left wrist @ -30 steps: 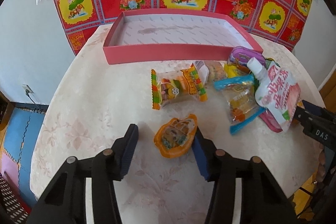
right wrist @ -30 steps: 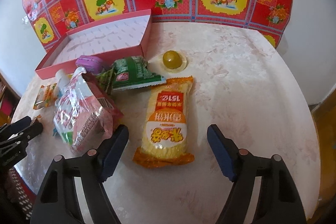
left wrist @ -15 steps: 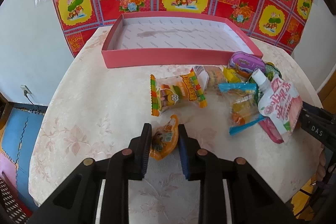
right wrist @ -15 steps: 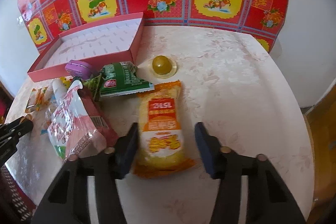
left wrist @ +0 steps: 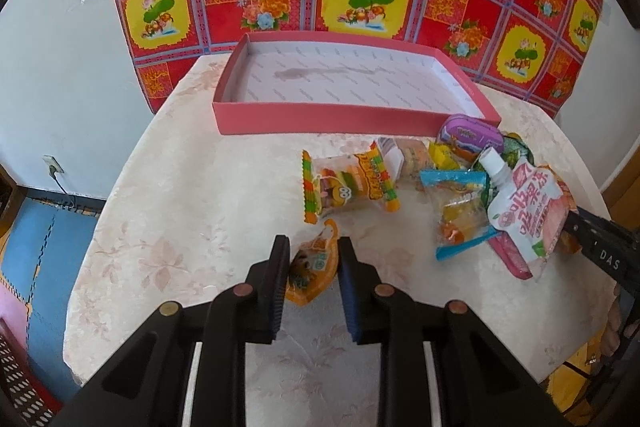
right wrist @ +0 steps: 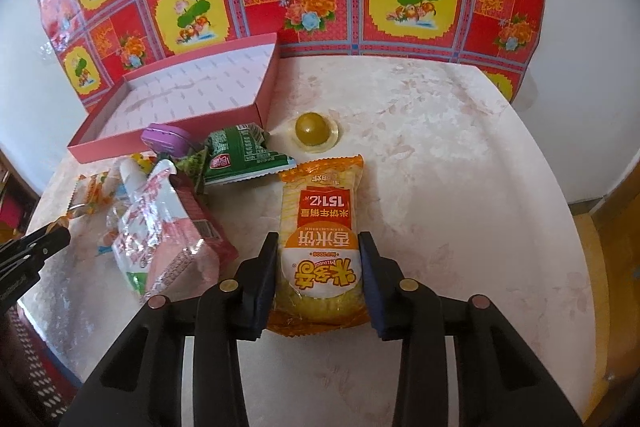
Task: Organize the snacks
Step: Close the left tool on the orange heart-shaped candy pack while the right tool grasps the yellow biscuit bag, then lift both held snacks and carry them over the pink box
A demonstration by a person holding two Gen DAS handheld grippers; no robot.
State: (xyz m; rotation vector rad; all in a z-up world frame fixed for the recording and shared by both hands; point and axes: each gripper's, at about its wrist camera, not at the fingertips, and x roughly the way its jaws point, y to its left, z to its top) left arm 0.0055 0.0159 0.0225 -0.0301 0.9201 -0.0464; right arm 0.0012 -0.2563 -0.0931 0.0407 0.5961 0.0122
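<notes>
Now the left gripper point(left wrist: 313, 259) pinches the small orange snack pouch point(left wrist: 312, 269) on the near table point(left wrist: 168, 227), jaws nearly together. Further right, the right gripper point(right wrist: 319, 259) clamps the yellow rice-cracker pack point(right wrist: 320, 227), near the pink tray point(right wrist: 176, 131).

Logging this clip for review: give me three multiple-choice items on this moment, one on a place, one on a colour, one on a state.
1. Where is the round yellow jelly cup?
A. Inside the box
B. On the table, right of the box's corner
C. Between the jaws

2. What colour are the walls of the box?
A. Pink
B. Green
C. Blue

3. What is the right gripper doing?
A. Standing wide open over bare table
B. Clamping the rice cracker pack
C. Gripping the purple tin

Answers: 1 B, it sits on the tablecloth beside the box; 2 A, pink walls, white floor; 3 B, both pads press the pack's sides.
</notes>
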